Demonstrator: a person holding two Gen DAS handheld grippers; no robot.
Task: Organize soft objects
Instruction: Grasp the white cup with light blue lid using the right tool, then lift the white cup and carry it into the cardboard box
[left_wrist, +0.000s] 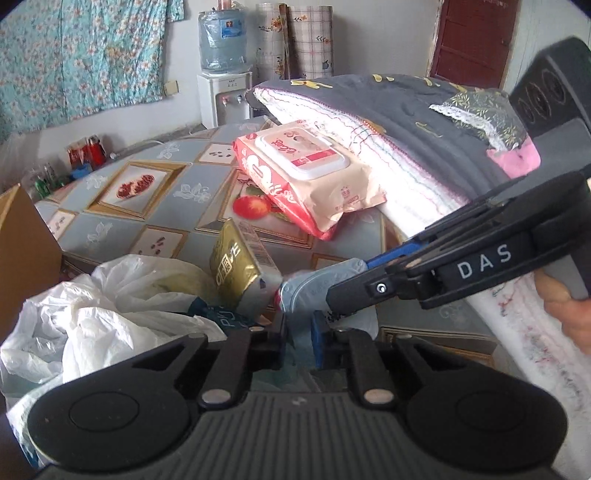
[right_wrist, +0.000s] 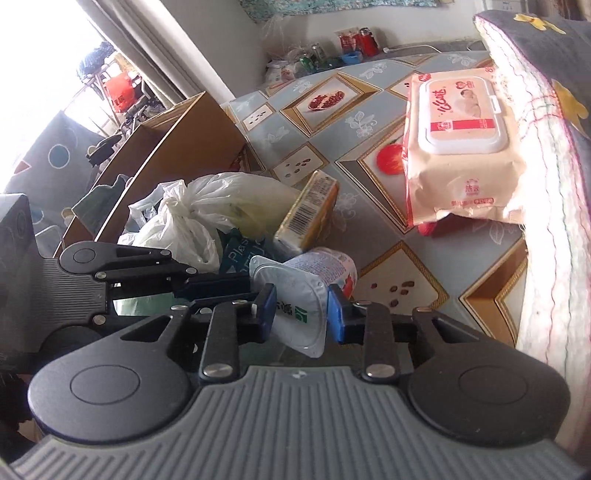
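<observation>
Two grippers: both meet over one yoghurt cup (right_wrist: 314, 280) lying on its side on the patterned tablecloth (right_wrist: 369, 206).
Right gripper (right_wrist: 301, 314): jaws part-way closed, blue pads pressing either side of the cup's foil-lidded rim; the cup sits between them.
Left gripper (left_wrist: 297, 334): jaws closed down almost fully; pale blue material lies between them, though what it belongs to cannot be told.
Ahead of the jaws: a gold tissue pack (right_wrist: 308, 214) tilted against white plastic bags (right_wrist: 192, 221).
Farther ahead, right: a wet-wipes pack (right_wrist: 461, 147) resting against a folded quilt (right_wrist: 546, 155).
Left of the jaws: a cardboard box (right_wrist: 177, 147).
</observation>
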